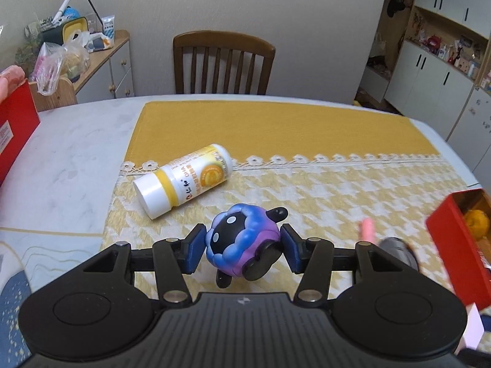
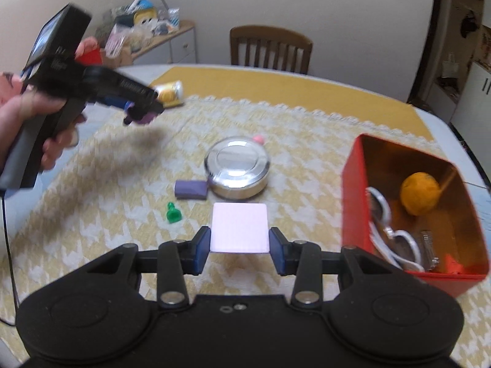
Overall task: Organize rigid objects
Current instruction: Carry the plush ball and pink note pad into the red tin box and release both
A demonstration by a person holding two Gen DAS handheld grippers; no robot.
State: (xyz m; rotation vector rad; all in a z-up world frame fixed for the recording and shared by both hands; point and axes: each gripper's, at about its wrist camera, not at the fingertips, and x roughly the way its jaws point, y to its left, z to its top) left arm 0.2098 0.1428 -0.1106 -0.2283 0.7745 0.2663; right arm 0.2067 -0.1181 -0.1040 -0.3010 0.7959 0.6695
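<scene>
My left gripper [image 1: 242, 247] is shut on a round blue and purple toy figure [image 1: 242, 242] with a black face, held above the yellow patterned cloth. A white and yellow bottle [image 1: 184, 179] lies on its side just beyond it. My right gripper [image 2: 239, 245] is shut on a pale pink square block [image 2: 240, 227], lifted off the cloth. In the right wrist view the left gripper [image 2: 144, 113] hangs at upper left, held by a hand [image 2: 27, 113], with the purple toy in its jaws. The red box [image 2: 356, 190] at right holds an orange ball [image 2: 419, 193], white sunglasses [image 2: 396, 239] and a small metal item.
On the cloth lie a round silver tin [image 2: 237, 168], a purple eraser-like block [image 2: 191, 189], a green pawn [image 2: 172, 213] and a small pink piece [image 2: 259, 138]. A second red box [image 1: 15, 128] stands at the table's left edge. A wooden chair [image 1: 222, 61] stands behind the table.
</scene>
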